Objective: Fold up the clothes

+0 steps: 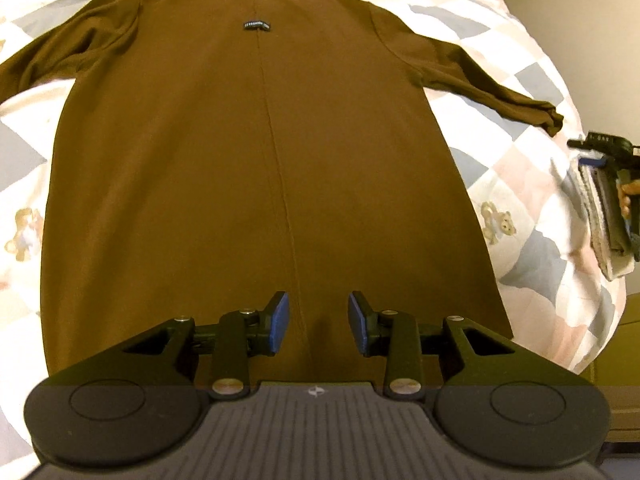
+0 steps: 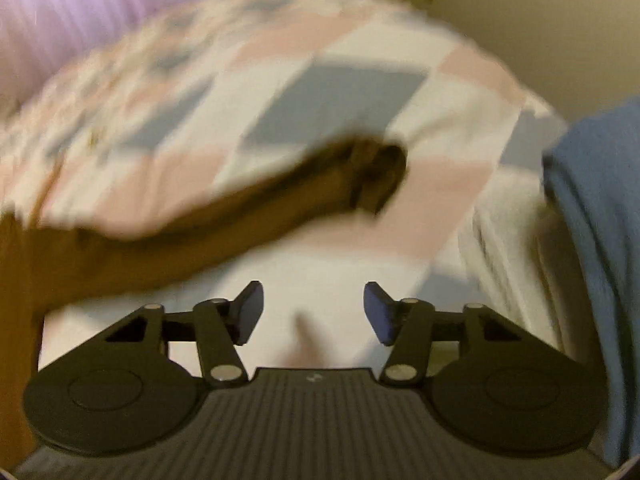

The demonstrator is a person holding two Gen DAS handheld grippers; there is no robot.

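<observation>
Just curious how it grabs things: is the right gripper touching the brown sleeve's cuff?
Apart. The right wrist view shows the right gripper open over bare quilt, the cuff well beyond it.

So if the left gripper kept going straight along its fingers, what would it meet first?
Most likely the brown garment: the left gripper has open, empty jaws over the cloth beside its centre seam, near the lower hem. Depth is unclear, so the gap cannot be judged.
</observation>
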